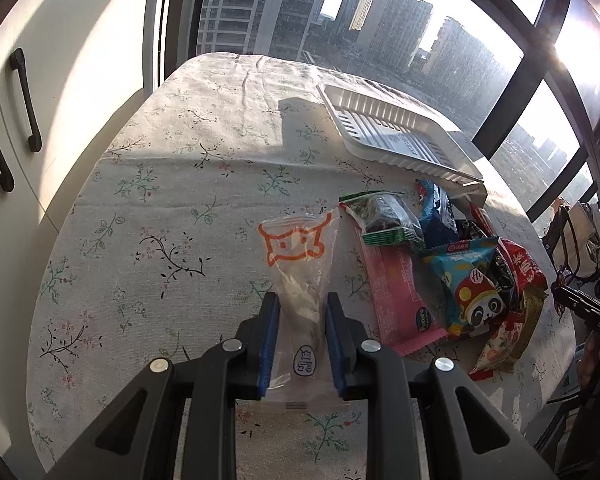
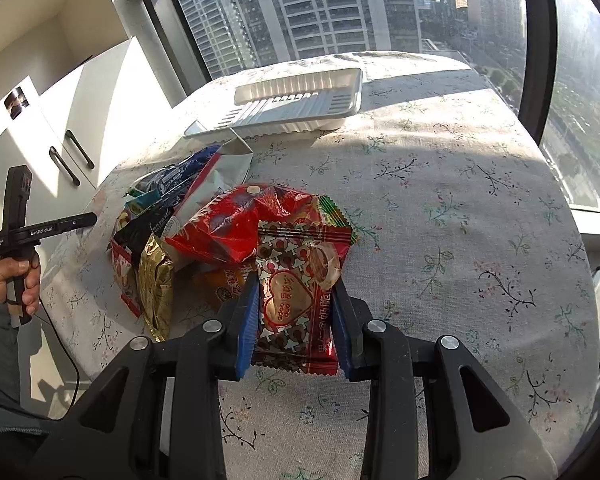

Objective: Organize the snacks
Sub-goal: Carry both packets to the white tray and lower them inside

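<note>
My left gripper (image 1: 302, 300) is shut on a clear snack packet (image 1: 300, 264) with an orange cat face, held over the flowered tablecloth (image 1: 160, 184). To its right lies a pile of snack packets (image 1: 460, 272), pink, green, blue and red. A white ribbed tray (image 1: 396, 136) stands beyond the pile. My right gripper (image 2: 294, 280) is shut on a red packet with a heart (image 2: 300, 280) at the near edge of the same pile (image 2: 204, 224). The white tray (image 2: 300, 100) is at the far side in the right wrist view.
The table ends at a large window (image 1: 380, 20) at the back. White cupboards with black handles (image 1: 20, 100) stand to the left. The other hand-held gripper body (image 2: 18, 232) shows at the left of the right wrist view. Bare cloth (image 2: 460, 200) lies right of the pile.
</note>
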{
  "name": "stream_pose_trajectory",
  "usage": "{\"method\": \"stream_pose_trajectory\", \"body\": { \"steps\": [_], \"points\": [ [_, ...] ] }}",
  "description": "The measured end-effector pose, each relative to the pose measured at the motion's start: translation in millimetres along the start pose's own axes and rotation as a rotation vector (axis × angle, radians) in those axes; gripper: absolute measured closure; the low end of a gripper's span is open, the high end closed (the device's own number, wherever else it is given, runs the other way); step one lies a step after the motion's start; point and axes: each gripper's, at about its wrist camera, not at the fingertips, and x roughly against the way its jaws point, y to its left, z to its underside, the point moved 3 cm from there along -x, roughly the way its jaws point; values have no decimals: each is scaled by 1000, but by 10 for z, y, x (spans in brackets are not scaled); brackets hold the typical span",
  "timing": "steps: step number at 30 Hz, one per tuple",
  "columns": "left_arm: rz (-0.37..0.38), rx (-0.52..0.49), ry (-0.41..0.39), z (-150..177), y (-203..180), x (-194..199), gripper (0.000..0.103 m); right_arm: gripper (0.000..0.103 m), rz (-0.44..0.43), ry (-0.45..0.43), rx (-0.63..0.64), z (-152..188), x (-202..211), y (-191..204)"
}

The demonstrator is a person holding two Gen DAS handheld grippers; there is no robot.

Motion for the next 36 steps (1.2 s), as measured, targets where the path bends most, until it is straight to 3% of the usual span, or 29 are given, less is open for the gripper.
{"method": "stream_pose_trajectory", "body": {
  "steps": [9,17,22,27,36],
  "points": [
    [-2,-21,-51,-407,54,73,79,73,2,-48,-97,-304,58,-469],
    [23,-121,-67,-1289,-247,-185,79,73,9,-70,-75,-1245,-152,-704],
    [34,-202,-37,-1835,-646,-554,79,73,-33,-36,-38,-1883,-546,-520],
    [25,-247,28,-2103,-901,-1095,79,73,-31,19,0,-2327,-1100,-305],
    [-5,-267,105,-2198,-992,-1765,79,73,37,142,44,-2442,-1932,-211]
  ]
}}
